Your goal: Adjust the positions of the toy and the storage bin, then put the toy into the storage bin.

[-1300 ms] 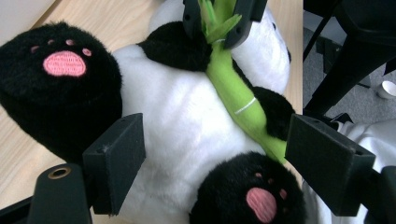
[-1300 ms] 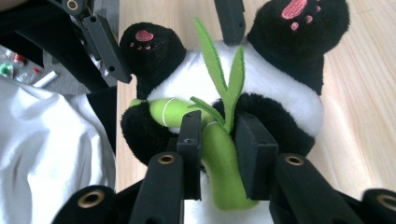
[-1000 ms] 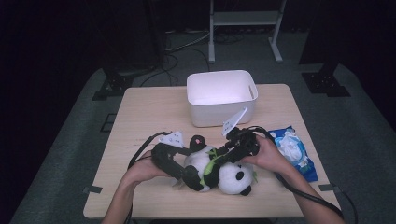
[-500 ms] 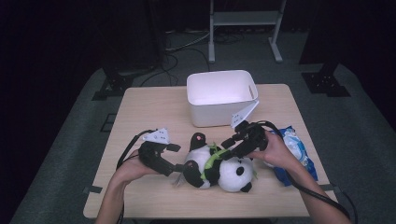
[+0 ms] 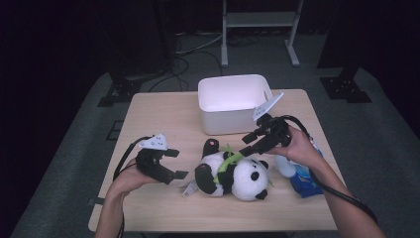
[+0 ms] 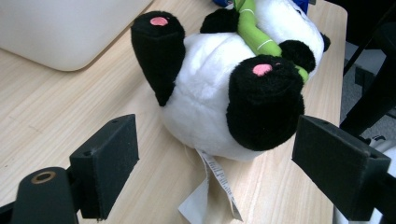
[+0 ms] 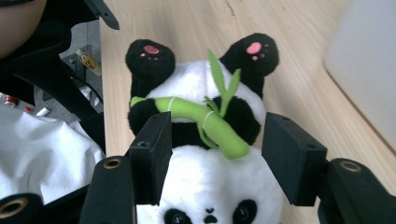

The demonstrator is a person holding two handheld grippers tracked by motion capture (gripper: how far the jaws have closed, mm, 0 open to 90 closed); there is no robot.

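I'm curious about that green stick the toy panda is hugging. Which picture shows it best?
The right gripper view: the bamboo stalk lies close up across the panda, leaves and pale rings clear. The left gripper view shows part of it beyond the panda's feet; the high view shows a small green streak.

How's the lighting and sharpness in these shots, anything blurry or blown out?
High view: the table is lit and the room around it dark, and the white bin looks glary inside. Left gripper view: the panda is sharp. Right gripper view: panda sharp, the bin's wall soft at the right edge.
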